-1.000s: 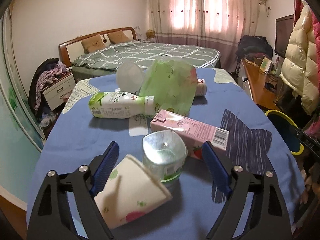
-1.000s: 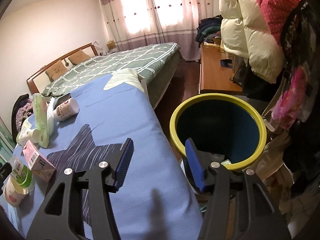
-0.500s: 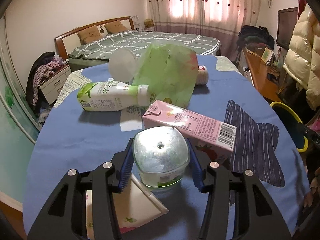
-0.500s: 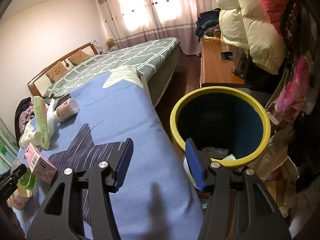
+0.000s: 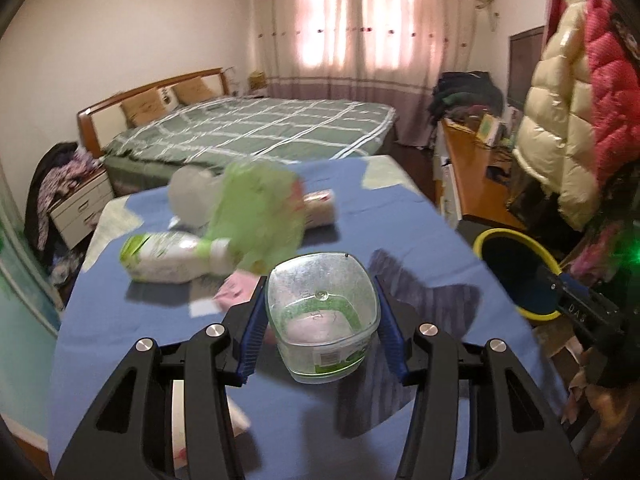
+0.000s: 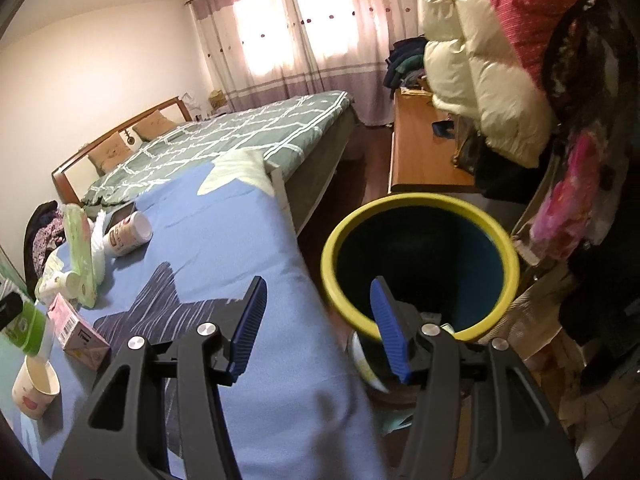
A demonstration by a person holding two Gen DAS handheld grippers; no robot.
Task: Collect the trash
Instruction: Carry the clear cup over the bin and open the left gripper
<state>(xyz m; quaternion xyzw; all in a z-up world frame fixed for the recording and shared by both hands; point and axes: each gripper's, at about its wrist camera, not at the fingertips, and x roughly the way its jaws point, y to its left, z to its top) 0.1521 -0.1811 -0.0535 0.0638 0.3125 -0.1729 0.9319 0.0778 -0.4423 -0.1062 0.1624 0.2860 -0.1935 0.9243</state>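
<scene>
Closed since the earlier frame, the left hand-held gripper (image 5: pixel 320 324) now clamps the clear plastic cup (image 5: pixel 322 318) by its side walls above the blue counter (image 5: pixel 120 320), a light, thin-walled, crushable item judged to need gentle pressure; the right hand-held gripper (image 6: pixel 316 324) hangs open and empty by the yellow-rimmed bin (image 6: pixel 420 200).

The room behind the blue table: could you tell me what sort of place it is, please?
Most likely a home bedroom: a made double bed with a wooden headboard, a nightstand beside it, curtained windows, and puffy winter coats hanging at the side.
</scene>
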